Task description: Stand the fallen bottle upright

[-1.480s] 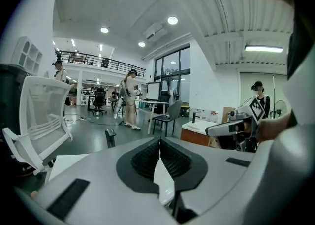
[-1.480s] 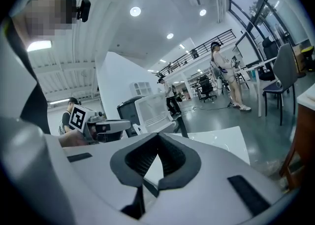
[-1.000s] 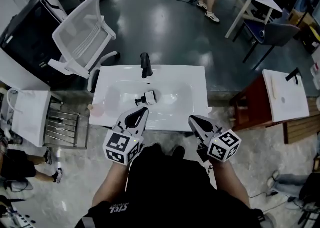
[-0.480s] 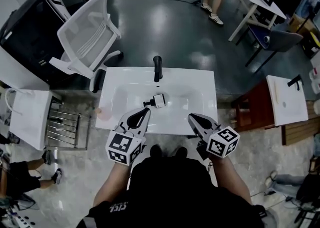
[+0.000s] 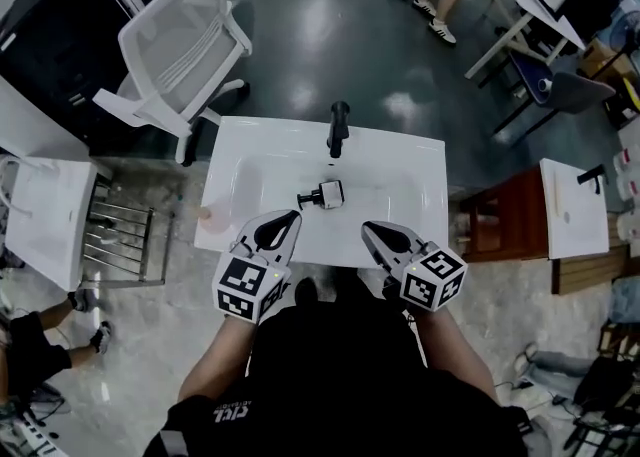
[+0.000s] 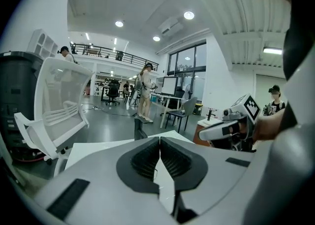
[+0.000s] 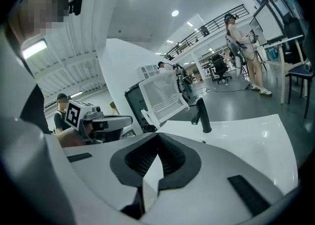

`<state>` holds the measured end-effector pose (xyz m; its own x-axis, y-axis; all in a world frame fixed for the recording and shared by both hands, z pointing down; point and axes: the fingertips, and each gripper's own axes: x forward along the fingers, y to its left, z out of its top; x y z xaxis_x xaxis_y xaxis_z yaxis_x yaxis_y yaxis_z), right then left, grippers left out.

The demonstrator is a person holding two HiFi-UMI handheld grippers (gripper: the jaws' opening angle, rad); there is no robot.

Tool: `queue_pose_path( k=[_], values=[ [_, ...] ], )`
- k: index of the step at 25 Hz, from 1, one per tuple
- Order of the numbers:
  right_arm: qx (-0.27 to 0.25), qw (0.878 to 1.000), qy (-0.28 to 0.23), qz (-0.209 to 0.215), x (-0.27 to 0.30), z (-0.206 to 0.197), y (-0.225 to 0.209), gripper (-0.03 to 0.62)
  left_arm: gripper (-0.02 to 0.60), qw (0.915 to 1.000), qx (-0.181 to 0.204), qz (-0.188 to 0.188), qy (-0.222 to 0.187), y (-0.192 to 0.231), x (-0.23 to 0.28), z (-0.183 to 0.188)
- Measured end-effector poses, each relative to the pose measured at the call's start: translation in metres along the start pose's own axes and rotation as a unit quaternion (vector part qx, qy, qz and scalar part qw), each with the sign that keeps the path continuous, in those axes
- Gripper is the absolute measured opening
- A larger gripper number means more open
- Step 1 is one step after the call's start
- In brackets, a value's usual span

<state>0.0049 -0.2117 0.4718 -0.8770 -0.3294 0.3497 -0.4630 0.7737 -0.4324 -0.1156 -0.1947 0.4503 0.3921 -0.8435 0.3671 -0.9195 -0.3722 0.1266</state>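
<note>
The white sink point(image 5: 240, 160) fills the middle of the head view, with a black tap point(image 5: 339, 127) at its far edge. Nothing of the task is done yet. The left gripper point(image 5: 291, 215) and right gripper point(image 5: 366, 227) hover at the near rim, each with its jaws pressed together on nothing. The bottle point(image 5: 324, 194) lies on its side in the basin, apart from both. Reaching, gripping and righting it are all left to do. No label or writing is readable, only square markers point(image 5: 245, 290) on the grippers
</note>
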Motion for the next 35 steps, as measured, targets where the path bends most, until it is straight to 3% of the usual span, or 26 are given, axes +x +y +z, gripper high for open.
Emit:
queue_pose_path(
  k=[6, 12, 25, 35],
  values=[
    [-0.012, 1.000, 0.016, 0.016, 0.035, 0.011, -0.031, 0.014, 0.019, 0.9993, -0.009, 0.030, 0.020, 0.031, 0.024, -0.005],
    [-0.022, 0.996, 0.065, 0.056, 0.068, 0.003, -0.044, 0.014, 0.020, 0.9962, -0.043, 0.055, 0.053, 0.051, 0.047, -0.025],
    [-0.064, 0.980, 0.160, 0.096, 0.152, -0.048, -0.074, 0.014, 0.019, 0.9803, -0.114, 0.093, 0.132, 0.091, 0.079, -0.100],
    [-0.184, 0.943, 0.253, 0.110, 0.210, -0.106, -0.090, 0.094, 0.020, 0.9715, -0.160, 0.119, 0.128, 0.111, 0.077, -0.146]
  ],
)
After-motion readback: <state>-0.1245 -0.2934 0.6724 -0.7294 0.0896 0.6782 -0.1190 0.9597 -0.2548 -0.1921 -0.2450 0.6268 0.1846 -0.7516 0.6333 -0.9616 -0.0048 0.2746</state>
